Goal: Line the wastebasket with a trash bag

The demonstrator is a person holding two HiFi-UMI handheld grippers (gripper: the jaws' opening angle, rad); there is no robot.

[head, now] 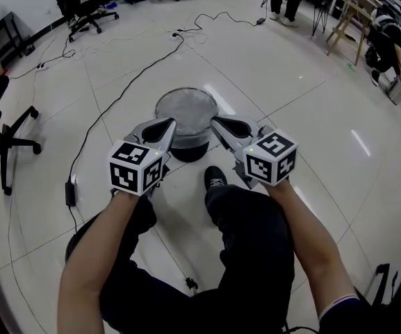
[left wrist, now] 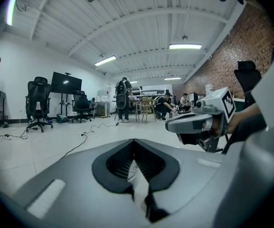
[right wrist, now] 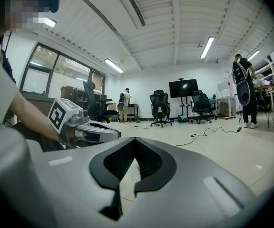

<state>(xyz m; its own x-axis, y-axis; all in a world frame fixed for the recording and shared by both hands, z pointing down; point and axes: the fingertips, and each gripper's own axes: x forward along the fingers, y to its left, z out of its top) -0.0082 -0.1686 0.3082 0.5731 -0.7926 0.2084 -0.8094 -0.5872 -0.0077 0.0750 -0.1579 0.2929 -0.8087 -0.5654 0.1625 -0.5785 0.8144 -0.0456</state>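
The round wastebasket (head: 186, 113) stands on the floor straight ahead, with a pale translucent trash bag (head: 185, 106) spread over its mouth and dark wall showing below. My left gripper (head: 170, 122) hovers at its near left rim, jaws shut. My right gripper (head: 214, 121) hangs at the near right rim, also shut. In the left gripper view the left gripper (left wrist: 134, 141) has its tips closed, and the right gripper (left wrist: 186, 122) shows beside it. The right gripper view shows the right gripper (right wrist: 135, 139) closed, with the left gripper (right wrist: 101, 133) alongside. I see no bag film clearly pinched.
My knees and a black shoe (head: 215, 178) sit just before the basket. A black cable (head: 89, 141) with a power brick (head: 70, 192) runs along the left floor. An office chair (head: 5, 141) stands at left; people (head: 395, 44) and a wooden stool (head: 353, 19) are far right.
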